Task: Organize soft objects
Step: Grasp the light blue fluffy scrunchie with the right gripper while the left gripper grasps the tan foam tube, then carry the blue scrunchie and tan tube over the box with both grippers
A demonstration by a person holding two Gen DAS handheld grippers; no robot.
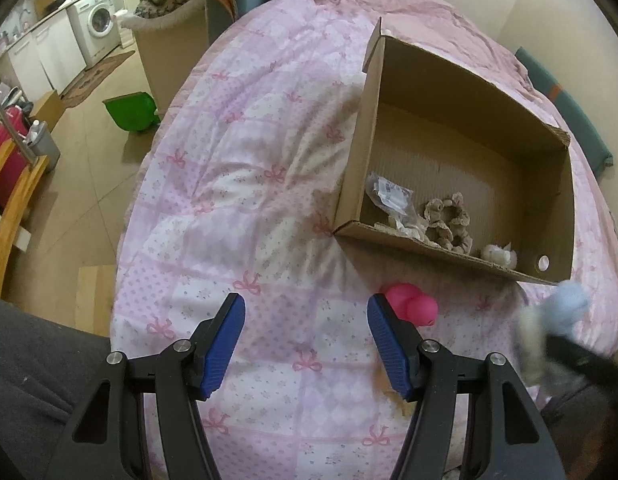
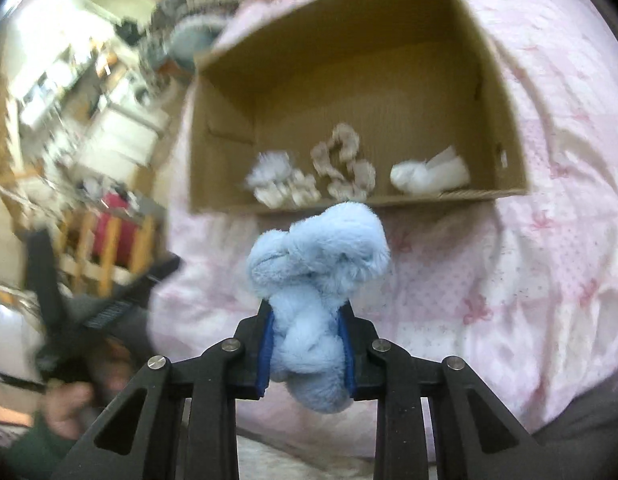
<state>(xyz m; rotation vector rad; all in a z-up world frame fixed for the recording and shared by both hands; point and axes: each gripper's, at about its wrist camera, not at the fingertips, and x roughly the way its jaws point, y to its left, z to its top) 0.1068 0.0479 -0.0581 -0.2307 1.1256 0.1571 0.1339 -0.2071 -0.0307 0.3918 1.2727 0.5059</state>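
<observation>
While right claw pinches blue plush short of box rim, left claw gapes empty.

We see a fluffy, long-piled blue plush toy pressed between the ribbed blue pads of the matt black plastic right gripper, its pivots capped with bright metal pins. The left gripper is of the same build. Beneath lies the bed, its soft, creased cotton-like cover printed with pink bows. Near the bed's far edge sits a matt brown cardboard box with rough torn rims, beside a smooth, glossy pink rubber toy.
</observation>
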